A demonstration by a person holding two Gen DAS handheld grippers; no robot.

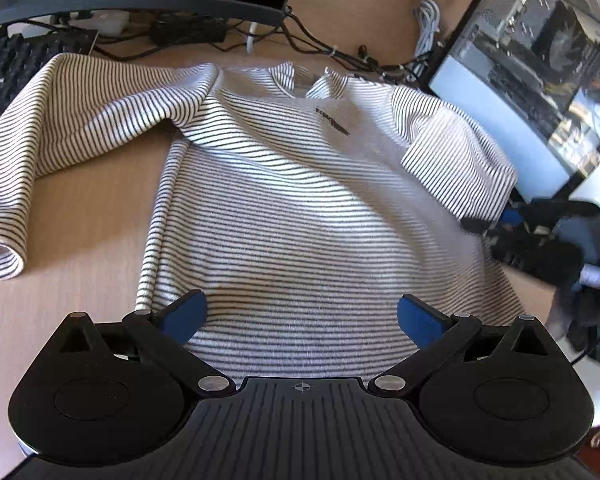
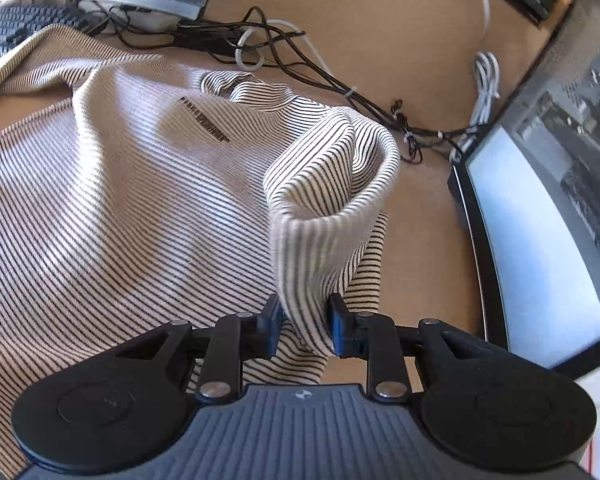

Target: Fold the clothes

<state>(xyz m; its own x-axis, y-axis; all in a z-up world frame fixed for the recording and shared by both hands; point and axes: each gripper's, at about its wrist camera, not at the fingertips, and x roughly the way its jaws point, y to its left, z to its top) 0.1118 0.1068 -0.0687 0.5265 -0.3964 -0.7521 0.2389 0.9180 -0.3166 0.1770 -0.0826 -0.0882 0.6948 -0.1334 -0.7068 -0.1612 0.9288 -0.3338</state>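
Black-and-white striped knit long-sleeved shirt (image 1: pixel 292 184) lying spread on the pale wooden desk (image 1: pixel 80 216), left gripper (image 1: pixel 302 316) hovering wide open over its hem, gripping nothing, right gripper (image 2: pixel 304 324) standing narrowly parted around the shirt's right sleeve (image 2: pixel 320 216), fabric sitting between blue pads (image 2: pixel 340 328), dark monitor (image 2: pixel 540 240) standing alongside.

A tan wooden counter (image 1: pixel 80 216) carries a striped long-sleeved shirt (image 1: pixel 300 208) spread ahead of the tool, black cables (image 2: pixel 300 60) and keyboard (image 1: pixel 16 64) lying beyond.
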